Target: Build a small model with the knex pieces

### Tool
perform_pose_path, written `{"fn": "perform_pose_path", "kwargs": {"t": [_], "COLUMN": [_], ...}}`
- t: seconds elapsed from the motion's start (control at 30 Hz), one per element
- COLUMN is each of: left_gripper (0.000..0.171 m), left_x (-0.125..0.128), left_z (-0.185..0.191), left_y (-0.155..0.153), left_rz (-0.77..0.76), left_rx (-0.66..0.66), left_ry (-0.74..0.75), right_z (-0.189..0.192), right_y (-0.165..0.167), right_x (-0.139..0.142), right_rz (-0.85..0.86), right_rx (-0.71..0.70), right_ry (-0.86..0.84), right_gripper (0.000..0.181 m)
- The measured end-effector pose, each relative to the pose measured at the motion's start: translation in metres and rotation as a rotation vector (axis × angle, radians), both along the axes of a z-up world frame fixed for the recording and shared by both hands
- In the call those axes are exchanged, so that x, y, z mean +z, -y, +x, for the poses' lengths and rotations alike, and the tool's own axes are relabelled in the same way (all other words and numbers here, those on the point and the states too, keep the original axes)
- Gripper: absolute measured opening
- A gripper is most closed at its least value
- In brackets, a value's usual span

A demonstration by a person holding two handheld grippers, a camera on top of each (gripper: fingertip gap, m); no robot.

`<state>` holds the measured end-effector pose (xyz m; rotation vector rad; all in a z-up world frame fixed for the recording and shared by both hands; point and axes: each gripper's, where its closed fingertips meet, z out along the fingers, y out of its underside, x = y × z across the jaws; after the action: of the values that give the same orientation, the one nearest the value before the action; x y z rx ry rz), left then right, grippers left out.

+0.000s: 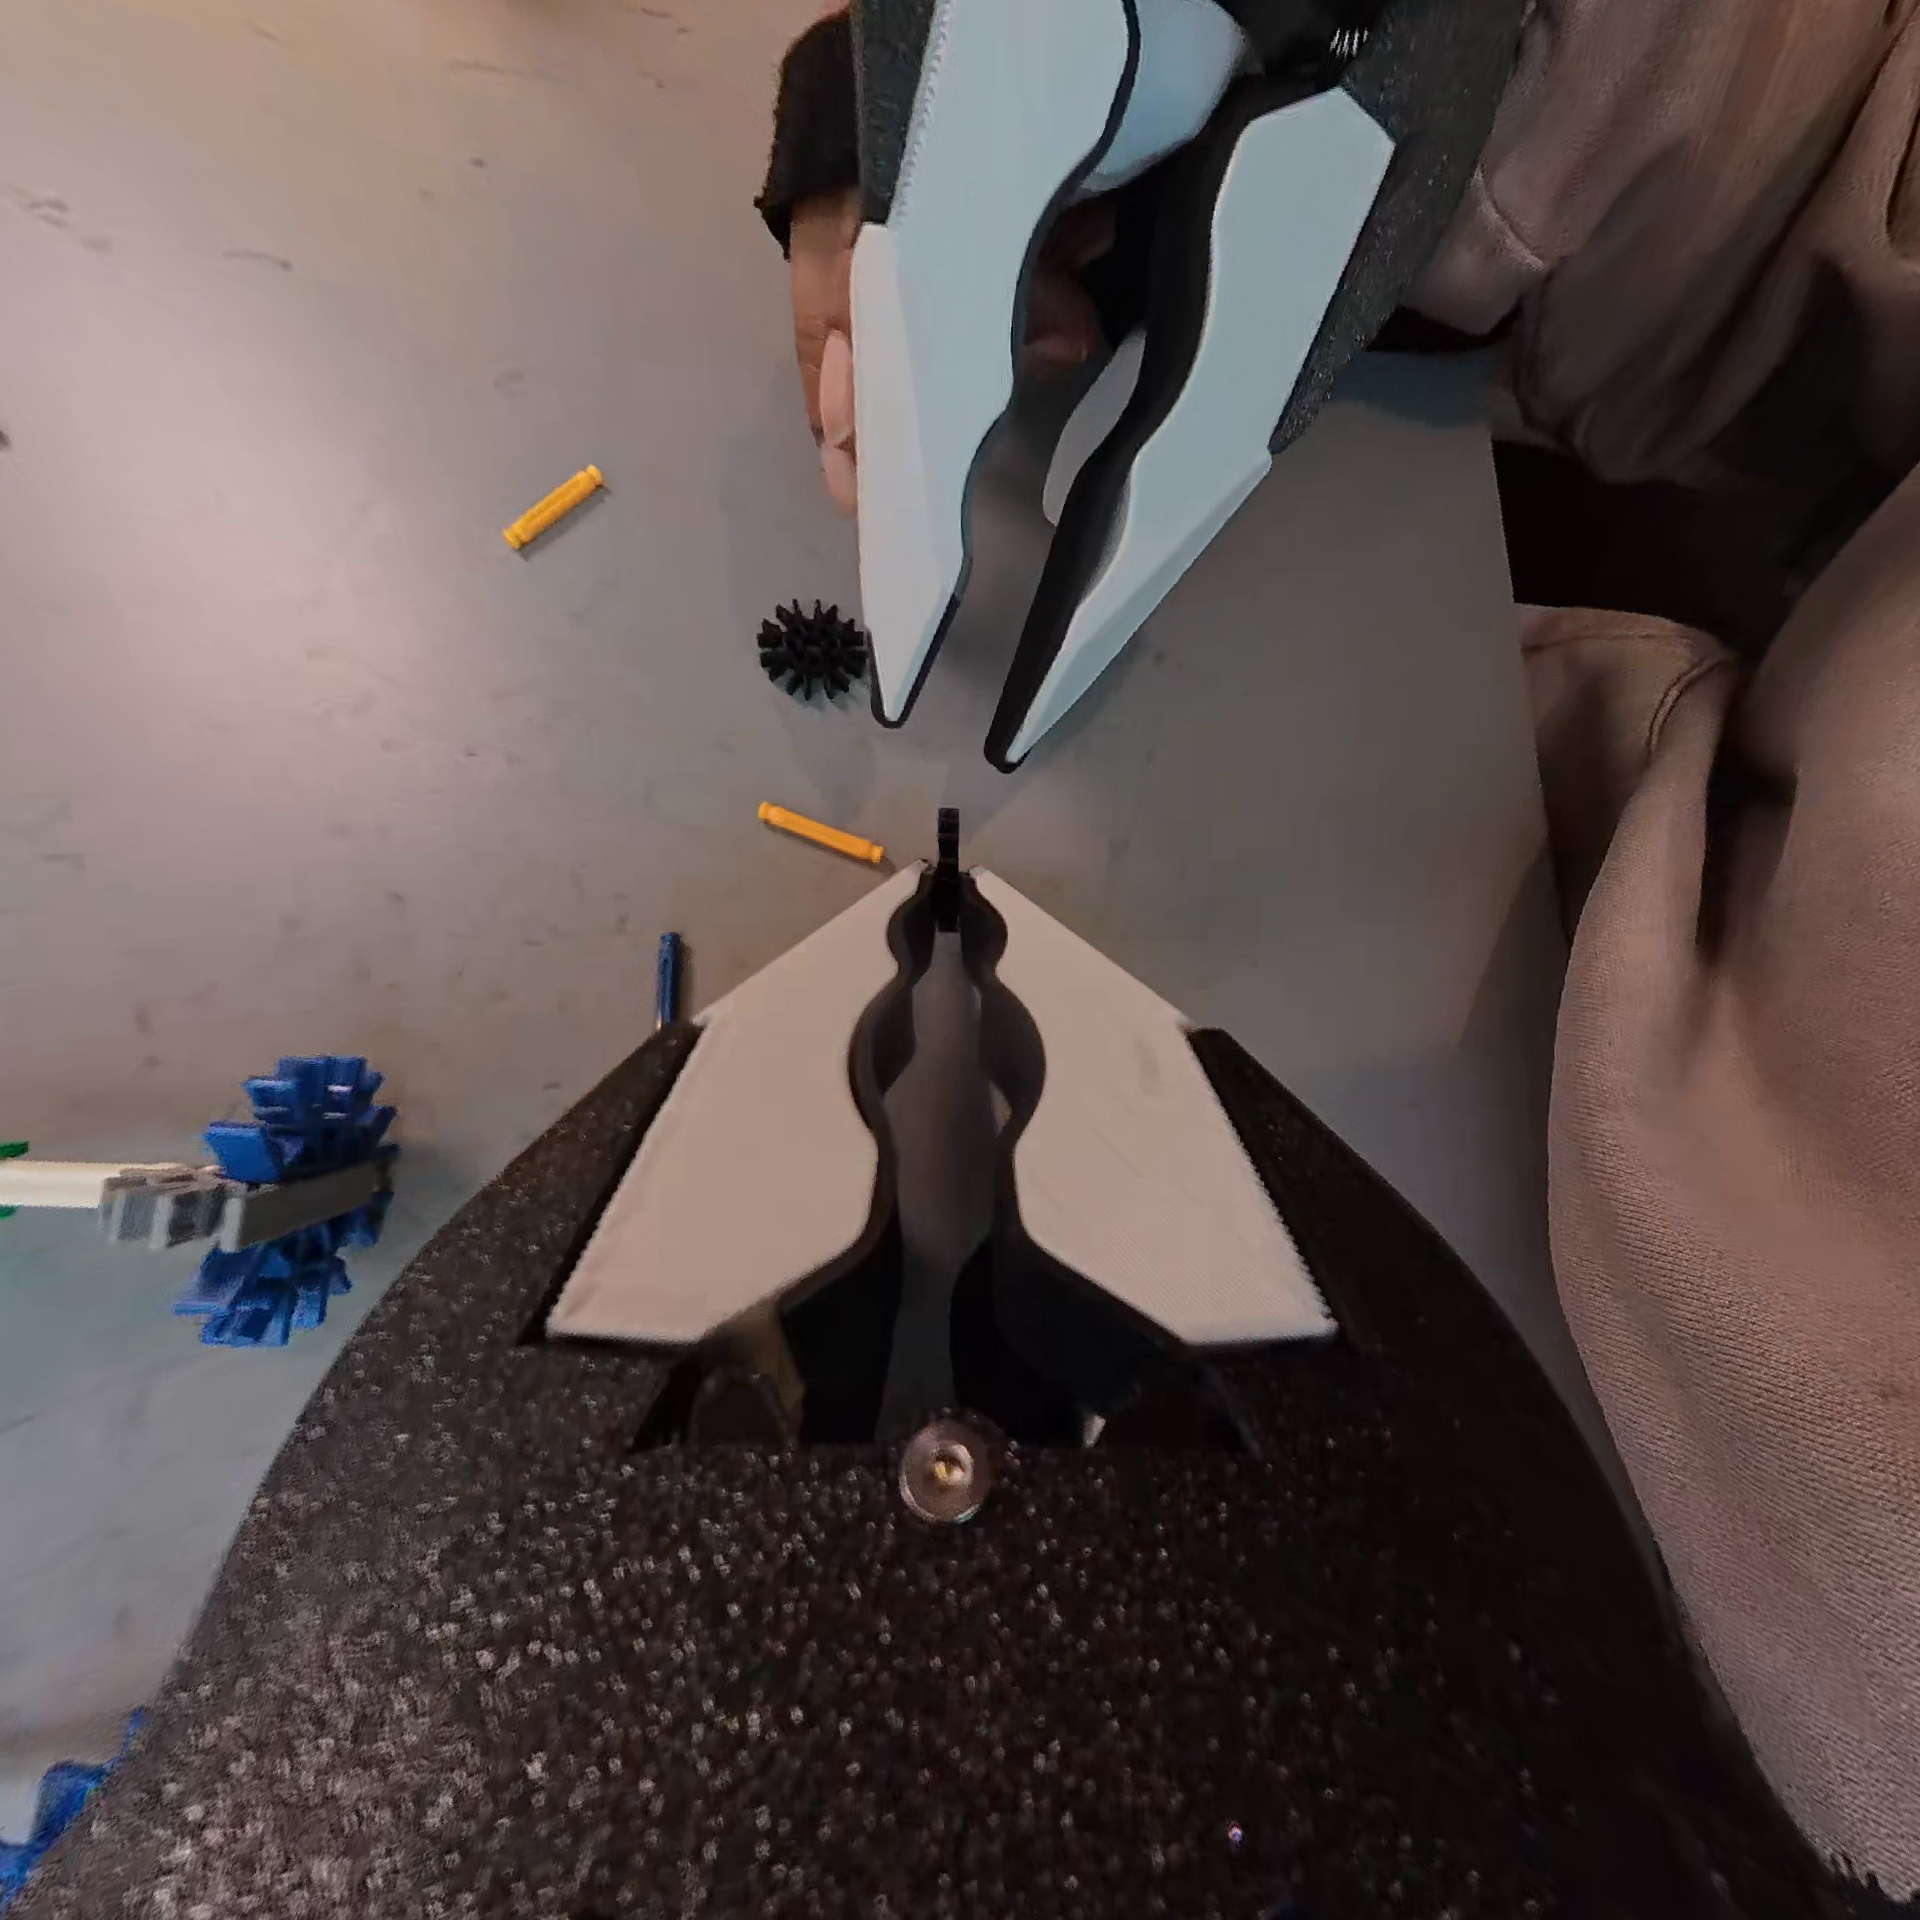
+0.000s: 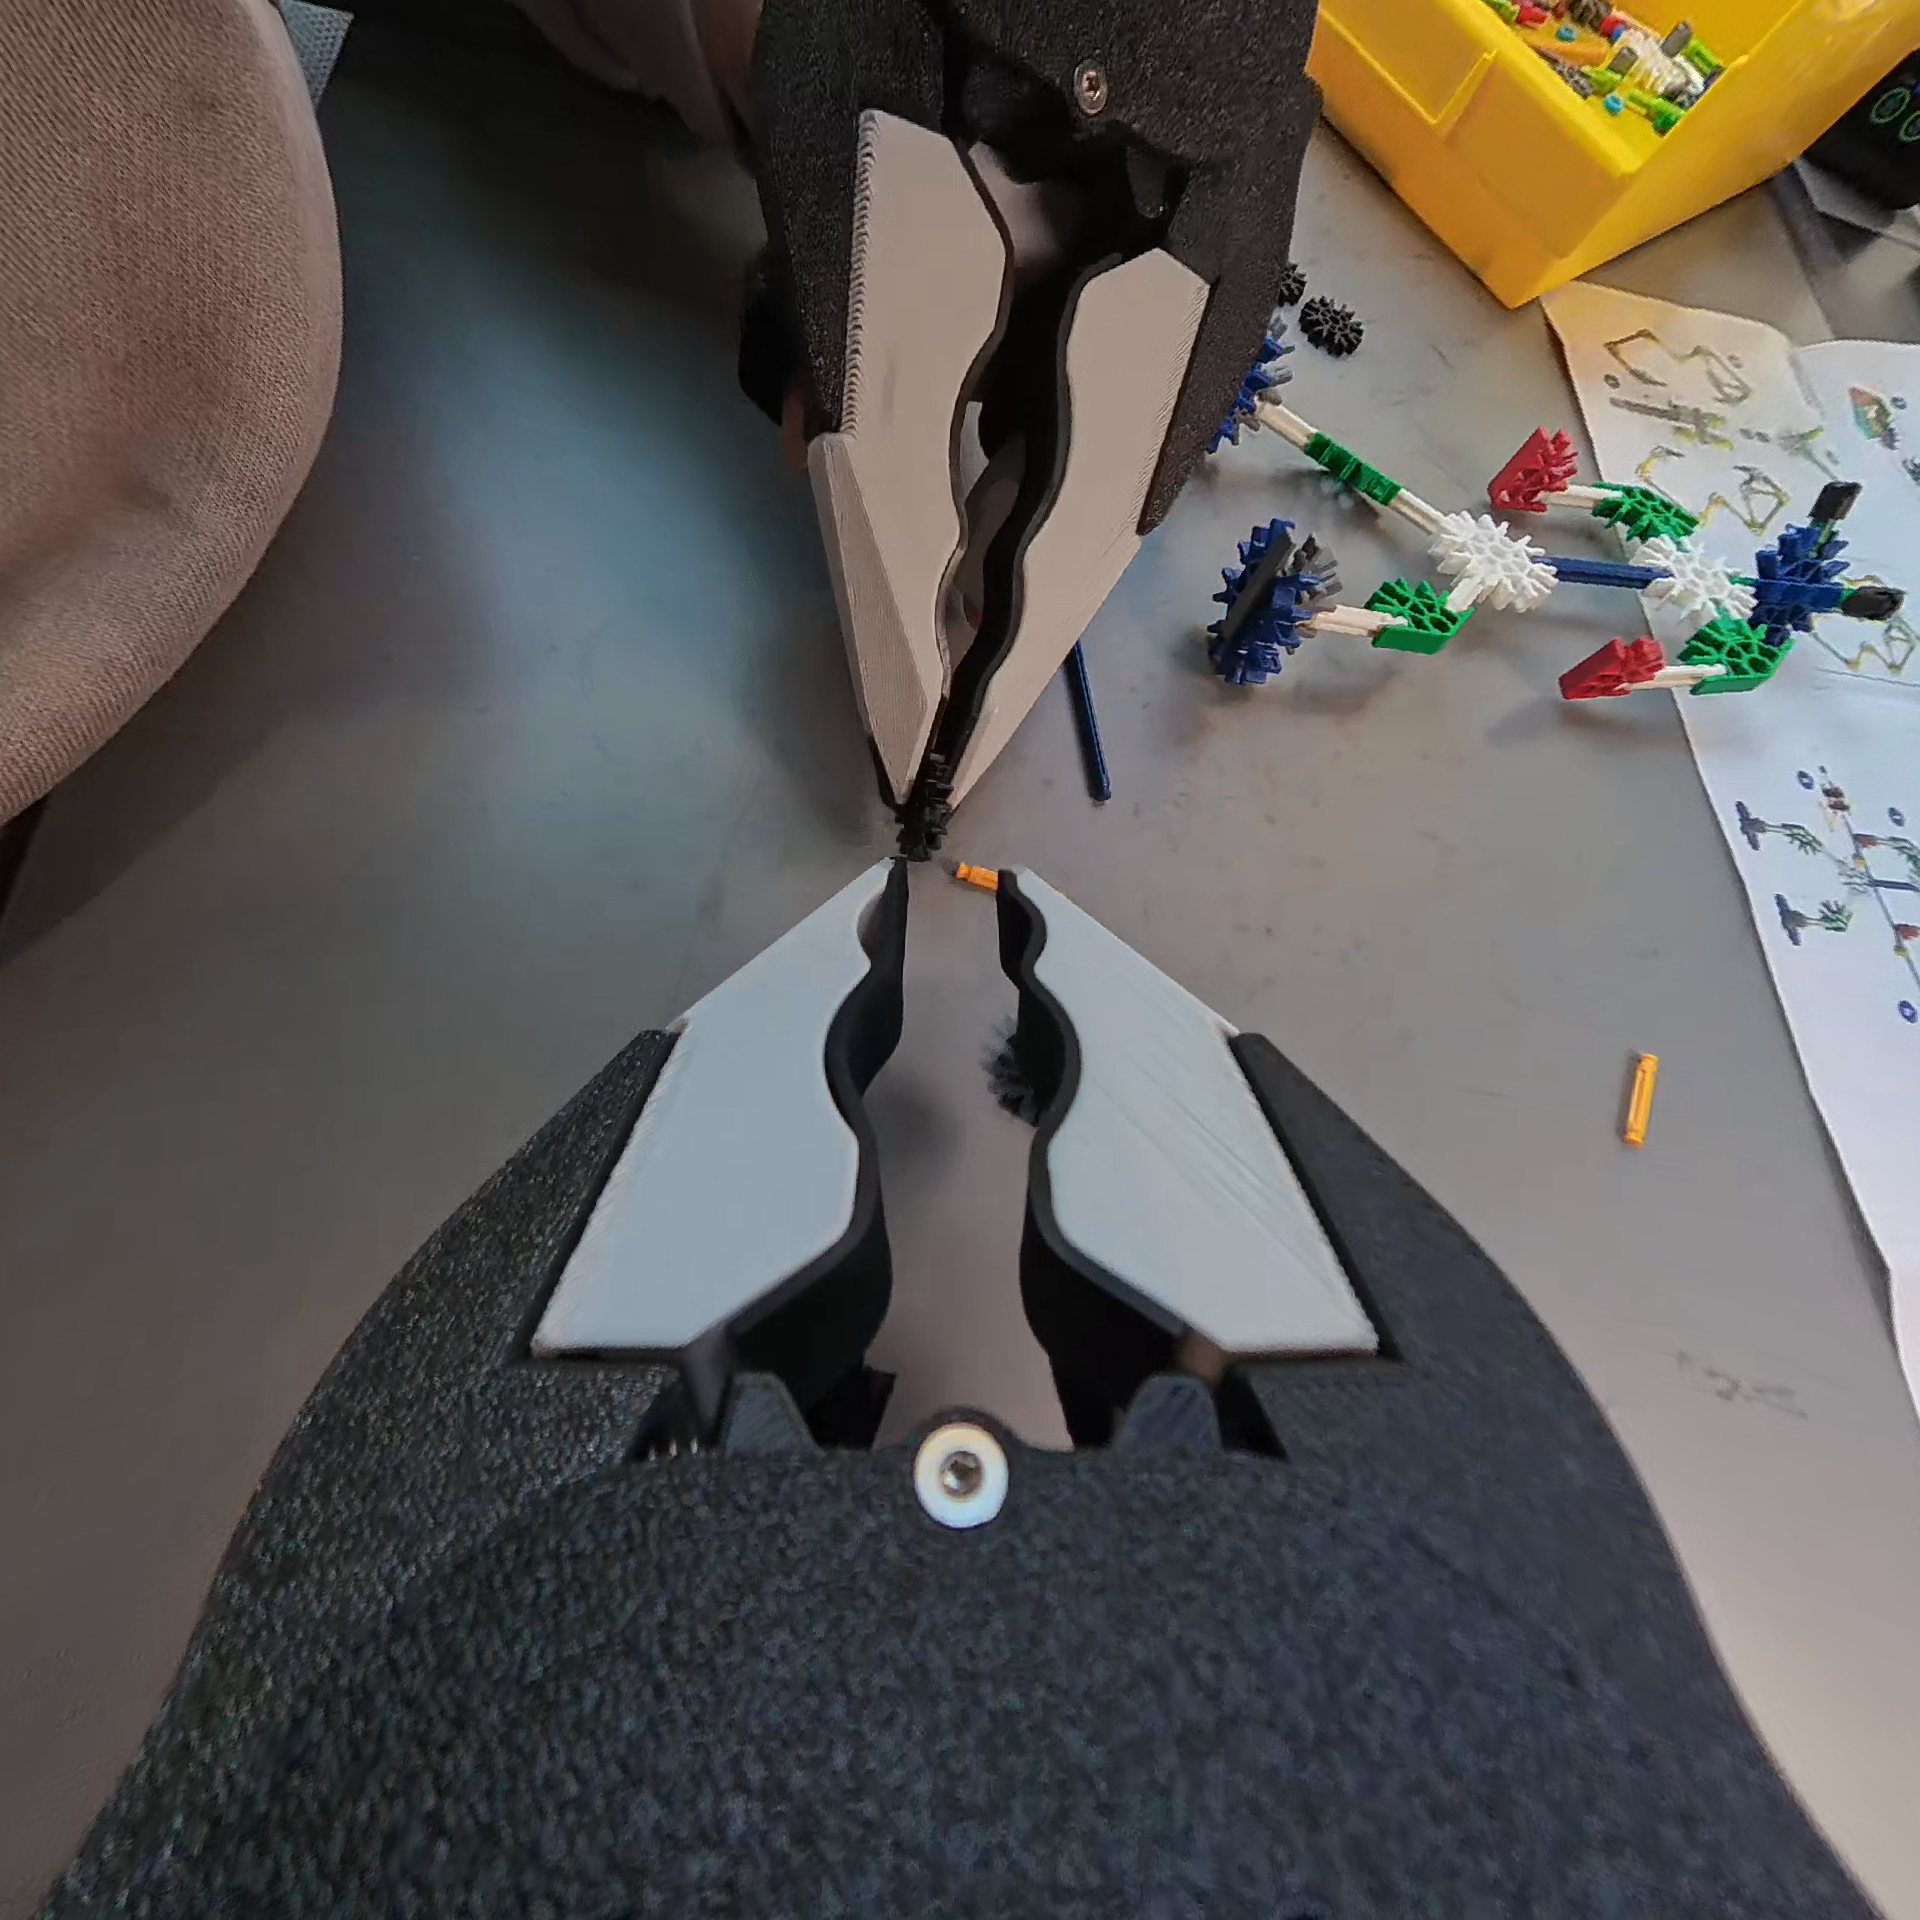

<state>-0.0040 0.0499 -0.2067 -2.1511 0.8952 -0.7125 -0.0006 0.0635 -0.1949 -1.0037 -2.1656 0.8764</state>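
Your left gripper [image 1: 948,871] pinches black spiked connector [image 1: 948,844]; your right gripper [image 2: 951,878], jaws narrowly parted, empty, at its 12 o'clock.

brightness: pretty even indoor light in both views, nothing dim, the matte grey surface [image 1: 312,312] looks a bit warmer in the left view
shadows: soft and short, a faint one under the small black spiky plastic connector [image 1: 810,649]
glare: a mild bluish sheen on the surface in the right view
blur: blue toy wheel with grey rod [image 1: 281,1210] is smeared
distortion: heavy fisheye, edges bend
focus: black speckled body of each hand-held gripper goes soft up close
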Motion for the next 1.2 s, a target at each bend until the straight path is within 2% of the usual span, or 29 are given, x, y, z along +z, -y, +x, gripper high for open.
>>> {"fn": "perform_pose_path", "kwargs": {"t": [0.17, 0.33, 0.47, 0.63, 0.83, 1.0, 1.2], "left_gripper": [0.002, 0.005, 0.006, 0.002, 0.002, 0.004, 0.009], "left_x": [0.023, 0.024, 0.014, 0.009, 0.013, 0.013, 0.014], "left_z": [-0.002, -0.009, -0.017, -0.016, -0.013, -0.015, -0.014], "left_y": [-0.012, -0.029, -0.034, -0.032, -0.026, -0.022, -0.023], "left_rz": [0.071, -0.011, -0.076, -0.085, -0.148, -0.069, -0.022], "left_rx": [-0.021, -0.026, 0.007, 0.016, 0.027, 0.037, 0.036], "left_ry": [0.107, 0.161, 0.14, 0.069, 0.134, 0.028, 0.013], "right_z": [-0.013, -0.018, -0.018, -0.018, -0.017, -0.015, -0.014], "right_y": [-0.003, -0.017, -0.023, -0.022, -0.017, -0.018, -0.017], "right_x": [0.005, 0.007, 0.006, 0.005, 0.012, 0.01, 0.005], "right_rz": [-0.053, -0.168, -0.281, -0.328, -0.418, -0.441, -0.444], "right_rx": [-0.05, -0.106, -0.159, -0.194, -0.214, -0.254, -0.244], "right_ry": [-0.023, 0.035, 0.101, 0.126, 0.139, 0.174, 0.214], "right_gripper": [0.01, 0.002, 0.002, 0.002, 0.002, 0.002, 0.002]}}
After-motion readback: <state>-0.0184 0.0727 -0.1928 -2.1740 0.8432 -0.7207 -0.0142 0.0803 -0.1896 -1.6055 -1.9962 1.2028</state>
